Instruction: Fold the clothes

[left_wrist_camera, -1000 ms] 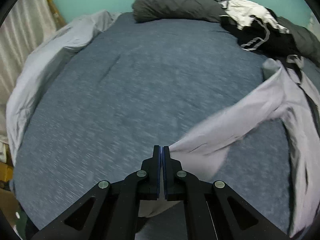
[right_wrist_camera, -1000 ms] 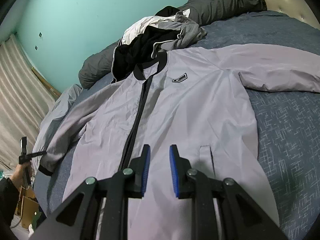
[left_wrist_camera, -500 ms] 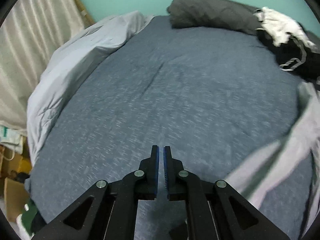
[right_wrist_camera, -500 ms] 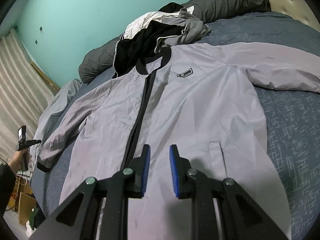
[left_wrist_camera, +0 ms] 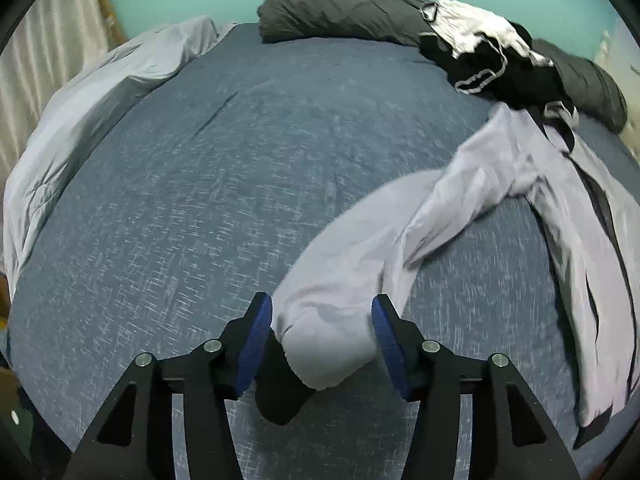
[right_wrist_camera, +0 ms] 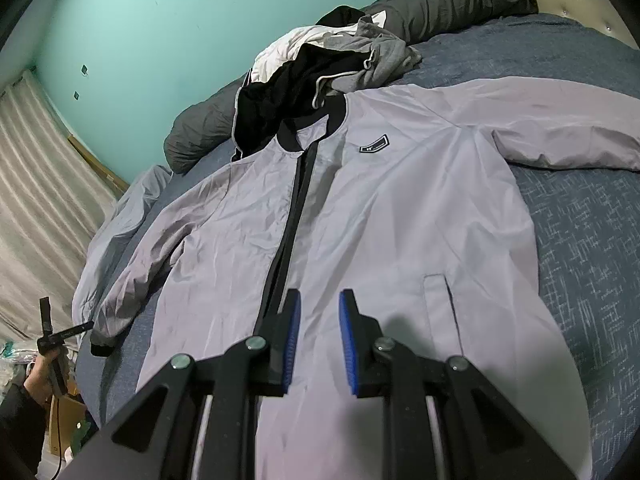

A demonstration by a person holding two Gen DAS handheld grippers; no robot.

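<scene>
Bed beneath our spread left hand-held gripper straddling the sleeve; right hand-held gripper parted over the jacket; cuff partly hidden.

1. The light grey zip-front jacket runs off the right wrist view's lower edge, its hem hidden behind the right gripper.
2. Its far sleeve is cut by the right edge.
3. The small dark chest badge carries lettering too small to read.
4. In the left wrist view, the black ribbed cuff is partly hidden behind the left gripper.
</scene>
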